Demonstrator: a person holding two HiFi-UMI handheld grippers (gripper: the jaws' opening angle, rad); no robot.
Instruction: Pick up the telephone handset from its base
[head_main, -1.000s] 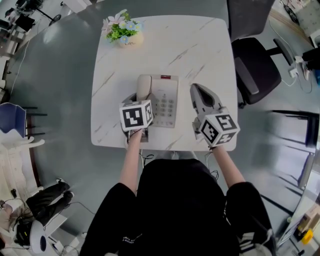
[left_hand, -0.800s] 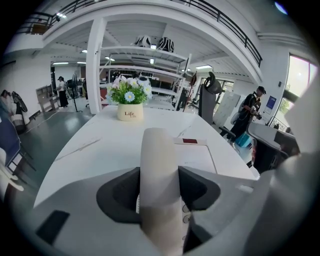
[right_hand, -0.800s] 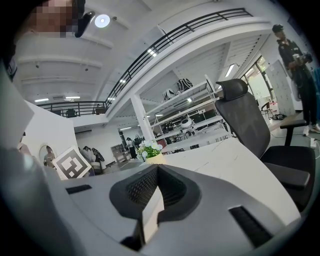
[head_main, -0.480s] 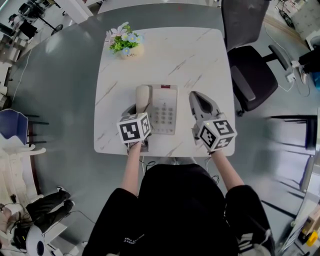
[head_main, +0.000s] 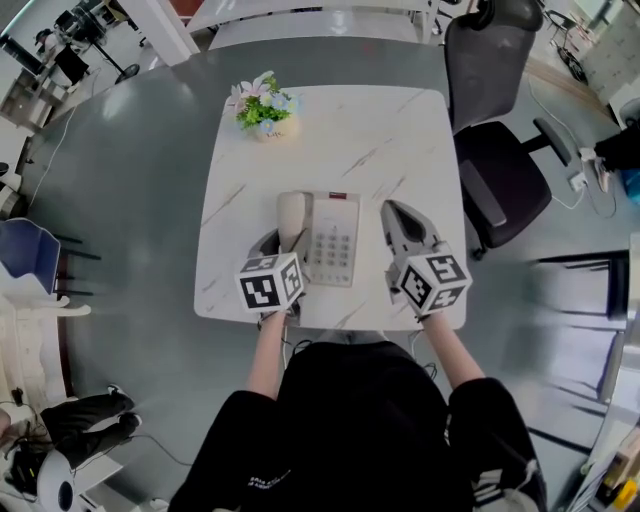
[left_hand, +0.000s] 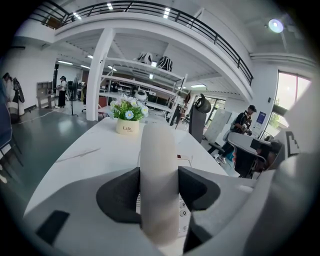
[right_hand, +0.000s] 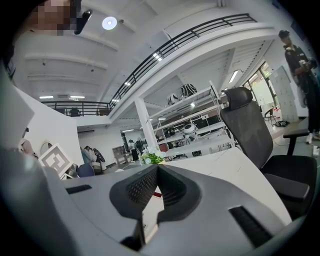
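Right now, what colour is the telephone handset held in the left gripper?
The handset is plain cream; the left gripper view shows it best.

Wears a black short-sleeved T-shirt (head_main: 360, 420), loose at the shoulders, with small white lettering (head_main: 262, 478) low on the left side and white stripes (head_main: 492, 484) low on the right. Comes with a left gripper (head_main: 278, 240) and a right gripper (head_main: 397, 210) of matching build: light grey moulded shells, tapering toward the tips, with dark rectangular recesses (right_hand: 248, 220) on the upper faces. Bears a left marker cube (head_main: 270, 284) and a right marker cube (head_main: 434, 282), both white, printed with black square patterns on every visible face. Shows dark grey pads (left_hand: 117, 195) inside the left jaws, smooth and hollowed; ribbed dark pads (right_hand: 142, 187) inside the right.
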